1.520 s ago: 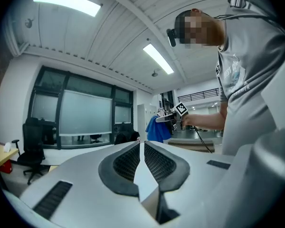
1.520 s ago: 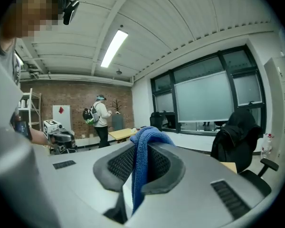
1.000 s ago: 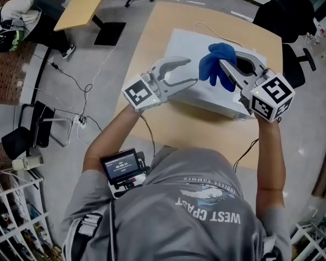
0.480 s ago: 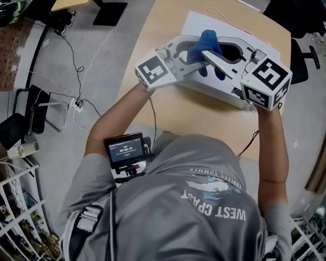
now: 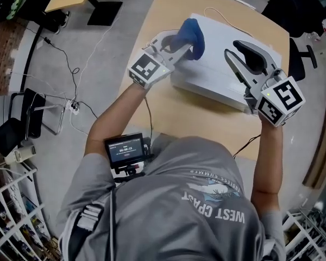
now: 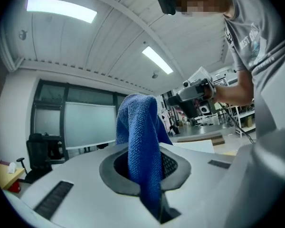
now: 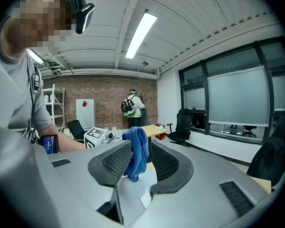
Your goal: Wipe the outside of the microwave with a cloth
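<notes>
The left gripper (image 5: 186,45) has just been closing, and its jaws are now pinched on the blue cloth (image 5: 190,32). In the left gripper view the cloth runs right down the gap between the pads and flops over the top. The right gripper (image 5: 231,48) has just been opening. Its jaws stand wide apart with nothing in them, above the right side of the microwave (image 5: 212,72).

The cloth sits at the far left corner of the microwave's white top. Whether it's actually touching the casing is hard to tell from the head view.

So the wiping itself looks like it's barely begun, and the left side gets the job. Doing it well probably means getting the loose bunch of cloth down flat on the top, not just dragging a pinched edge, and working across in overlapping passes before going down the side. The hard jaw tips want to stay off the casing. The free right gripper could steady the box, since it might slide on a smooth top.

The microwave sits on a light wooden table (image 5: 195,121) with a thin white cord (image 5: 220,16) trailing behind it. Around it is an open office – grey floor, a black chair (image 5: 293,15), a brick wall (image 7: 104,96), big windows (image 7: 237,94), and someone with a backpack (image 7: 133,106) far off.
</notes>
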